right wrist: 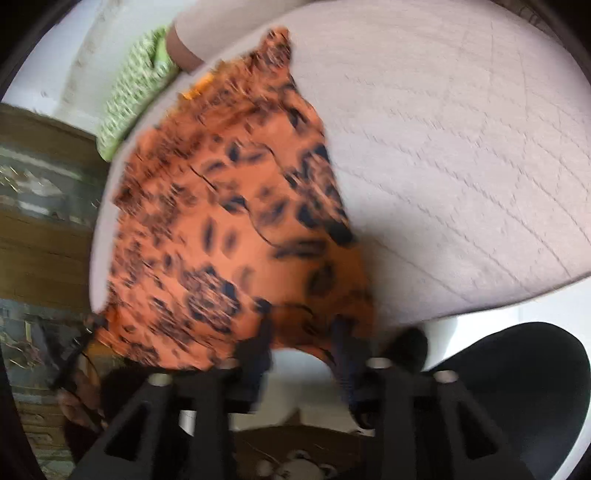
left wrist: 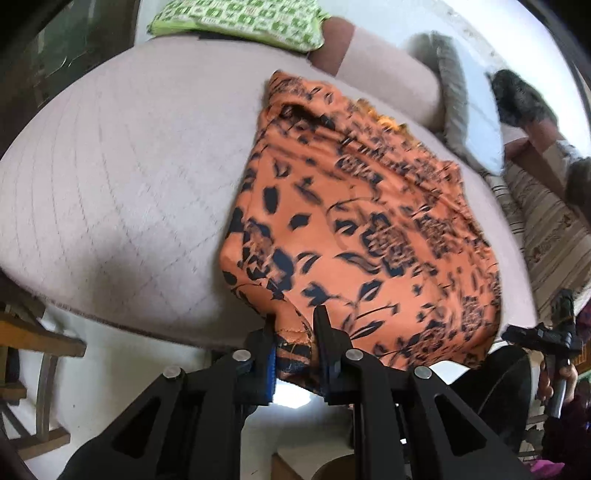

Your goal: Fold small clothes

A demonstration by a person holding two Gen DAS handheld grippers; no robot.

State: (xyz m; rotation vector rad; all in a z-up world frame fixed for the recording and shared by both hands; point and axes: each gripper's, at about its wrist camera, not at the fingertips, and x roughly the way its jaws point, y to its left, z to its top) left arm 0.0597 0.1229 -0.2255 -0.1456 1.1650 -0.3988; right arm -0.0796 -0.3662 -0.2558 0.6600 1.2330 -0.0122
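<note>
An orange garment with a black floral print (left wrist: 362, 221) lies spread on a pale quilted bed (left wrist: 129, 184), its near edge hanging over the bed's front. My left gripper (left wrist: 295, 339) is shut on the garment's near left corner, with a bunch of hem pinched between the pads. In the right wrist view the same garment (right wrist: 221, 221) is blurred. My right gripper (right wrist: 301, 350) stands open, its fingers wide apart at the near hem, and no cloth is pressed between them. The right gripper (left wrist: 546, 332) also shows at the garment's right edge, held by a hand.
A green patterned cloth (left wrist: 240, 22) lies at the bed's far edge beside a pale bolster (left wrist: 388, 77). Grey and striped cushions (left wrist: 458, 107) sit to the right. A black chair seat (right wrist: 517, 387) stands before the bed. Wooden furniture (left wrist: 33, 339) is at the left.
</note>
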